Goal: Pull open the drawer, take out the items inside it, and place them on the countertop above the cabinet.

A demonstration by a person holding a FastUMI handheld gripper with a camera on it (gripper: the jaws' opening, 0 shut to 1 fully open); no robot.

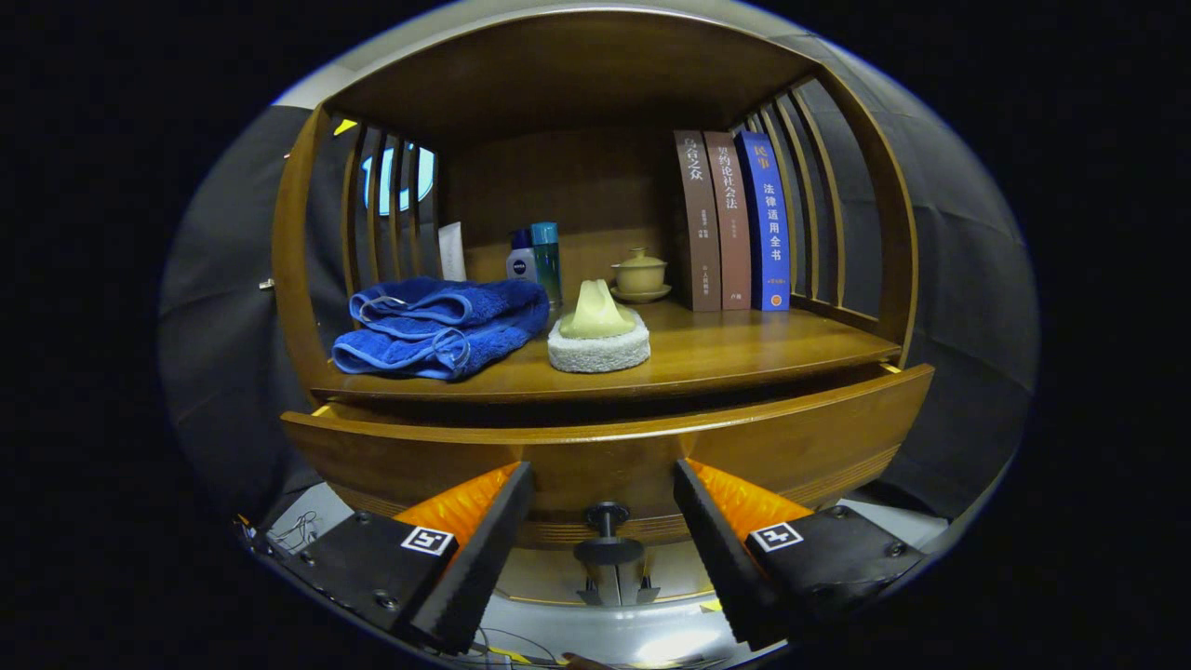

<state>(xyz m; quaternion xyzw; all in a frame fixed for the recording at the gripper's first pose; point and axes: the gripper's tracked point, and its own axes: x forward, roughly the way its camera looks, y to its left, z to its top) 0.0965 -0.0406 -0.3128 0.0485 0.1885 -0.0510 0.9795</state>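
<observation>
While the drawer (605, 447) stands a little way out from the cabinet (298, 279), with a dark gap showing under the countertop (726, 354), the gripper (603, 498) is spread wide and holds nothing. Its two fingers stand on either side of the small dark knob (606, 521), and neither one touches it. I judge that the pulling step is in hand and not finished, because the opening looks too narrow to reach inside (the things in the drawer cannot be seen from here). The next move, as I think, calls for closing the fingers on the knob and drawing it straight back until the inside is open. On the countertop lie a folded blue towel (437, 326) and, just beside it, a white sponge (598, 349) with a yellowish piece on top; bottles (538, 261), a lidded cup (639, 274) and three books (730, 219) stand behind. Free wood remains near the front, to the right of the sponge, for the items.
</observation>
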